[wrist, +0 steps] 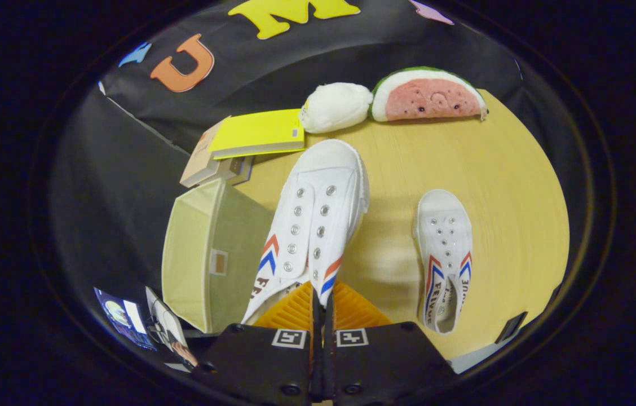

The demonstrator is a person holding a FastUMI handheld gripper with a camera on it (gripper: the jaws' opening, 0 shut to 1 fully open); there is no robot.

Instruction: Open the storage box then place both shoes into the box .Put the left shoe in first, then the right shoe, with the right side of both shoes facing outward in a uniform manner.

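My gripper (319,307) is shut on the heel edge of a white canvas shoe (312,220) with red and blue chevrons, which hangs above the wooden table (509,186) with its toe pointing away from me. To the left of the held shoe stands the pale green fabric storage box (205,254), open at the top, its inside showing nothing. The second white shoe (445,254) lies flat on the table to the right of the fingers, toe pointing away.
A yellow book (259,133) lies on a tan box (205,163) beyond the storage box. A white plush (335,107) and a watermelon-slice plush (428,97) sit at the table's far edge. A small dark object (511,327) lies at the near right edge.
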